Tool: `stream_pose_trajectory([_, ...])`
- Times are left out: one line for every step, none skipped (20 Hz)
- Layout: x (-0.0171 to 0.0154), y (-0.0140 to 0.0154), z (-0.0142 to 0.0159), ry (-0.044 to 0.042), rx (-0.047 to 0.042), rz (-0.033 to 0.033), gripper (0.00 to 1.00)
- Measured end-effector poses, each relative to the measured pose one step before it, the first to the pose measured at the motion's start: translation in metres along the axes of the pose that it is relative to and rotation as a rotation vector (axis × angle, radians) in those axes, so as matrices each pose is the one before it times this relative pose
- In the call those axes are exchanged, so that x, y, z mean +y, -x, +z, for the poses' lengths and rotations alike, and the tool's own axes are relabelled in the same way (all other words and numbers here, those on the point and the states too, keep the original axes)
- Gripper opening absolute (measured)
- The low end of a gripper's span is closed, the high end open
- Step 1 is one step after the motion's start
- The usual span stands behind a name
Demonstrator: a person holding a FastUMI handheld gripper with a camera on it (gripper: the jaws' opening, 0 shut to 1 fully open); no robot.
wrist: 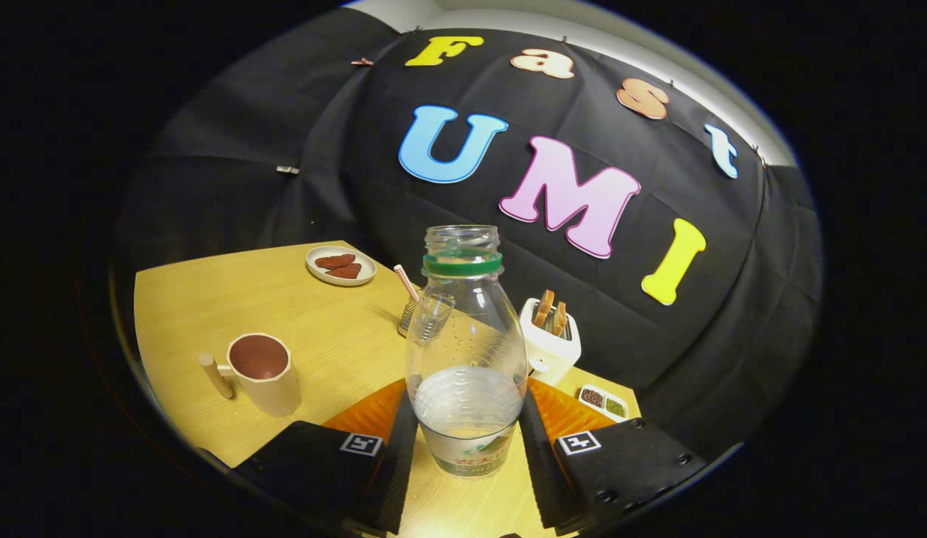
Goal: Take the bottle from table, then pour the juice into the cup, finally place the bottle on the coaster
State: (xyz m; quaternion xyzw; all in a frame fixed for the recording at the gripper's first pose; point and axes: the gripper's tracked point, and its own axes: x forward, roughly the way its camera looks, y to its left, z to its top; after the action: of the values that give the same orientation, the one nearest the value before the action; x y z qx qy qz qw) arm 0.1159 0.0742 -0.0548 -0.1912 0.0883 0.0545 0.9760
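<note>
Two fingers of the tool (467, 448) are clamped on the bottle (466, 351) — one pad on each side of its lower body, right around the label band. Bottle stands upright between them, cap off, green ring at the neck, liquid filling roughly the bottom third. Can't tell whether its base is on the desk (314, 329) or just lifted.

Cup (263, 371) sits at about 9 o'clock from the bottle, well apart, with a peg-like handle sticking out on its far-left side. It already looks dark inside — can't tell if that's liquid or just the inner colour.

Risks, as I judge them:
- Grip is low on a smooth, rounded, clear wall. Tipping for the pour puts the open neck well out from the pads; bottle could pivot or slide in the grip.
- Open mouth, no cap: a quick swing to 9 o'clock could slosh liquid out before it's over the cup.
- Cup mouth is narrow; a poor line-up spills onto the desk.
- Straw (406, 282) at 11 o'clock and toaster (551, 340) at 2 o'clock sit just behind the bottle — a wide tilt could clip them.
- Orange ribbed mat (370, 411) under the fingers is probably the coaster; an off-centre set-down could leave the bottle rocking.
</note>
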Motion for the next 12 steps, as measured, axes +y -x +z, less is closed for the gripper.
stream_pose_trajectory([0.00596, -0.00204, 0.00186, 0.03855, 0.00484, 0.00267, 0.69])
stream_pose_trajectory([0.00575, -0.00064, 0.00147, 0.03635, 0.00155, 0.00104, 0.69])
stream_pose_trajectory([0.00692, -0.0011, 0.00244, 0.03036, -0.00127, 0.00354, 0.69])
stream_pose_trajectory([0.00663, -0.00142, 0.0015, 0.0274, -0.00194, 0.00442, 0.7])
stream_pose_trajectory([0.00624, -0.00177, 0.00085, 0.03039, 0.00186, 0.00249, 0.7])
stream_pose_trajectory([0.00417, -0.0022, 0.00034, 0.03155, 0.00628, 0.00015, 0.7])
stream_pose_trajectory([0.00378, -0.00185, -0.00057, 0.02975, 0.00805, -0.00003, 0.69])
stream_pose_trajectory([0.00306, -0.00076, -0.00066, 0.03027, 0.00866, -0.00242, 0.7])
stream_pose_trajectory([0.00283, -0.00037, -0.00073, 0.03283, 0.00542, -0.00334, 0.69])
stream_pose_trajectory([0.0027, -0.00211, 0.00123, 0.0334, 0.00267, -0.00439, 0.7])
stream_pose_trajectory([0.00166, -0.00227, 0.00067, 0.0333, 0.00247, -0.00184, 0.7])
stream_pose_trajectory([0.00312, -0.00136, 0.00037, 0.03132, 0.00043, 0.0014, 0.7])
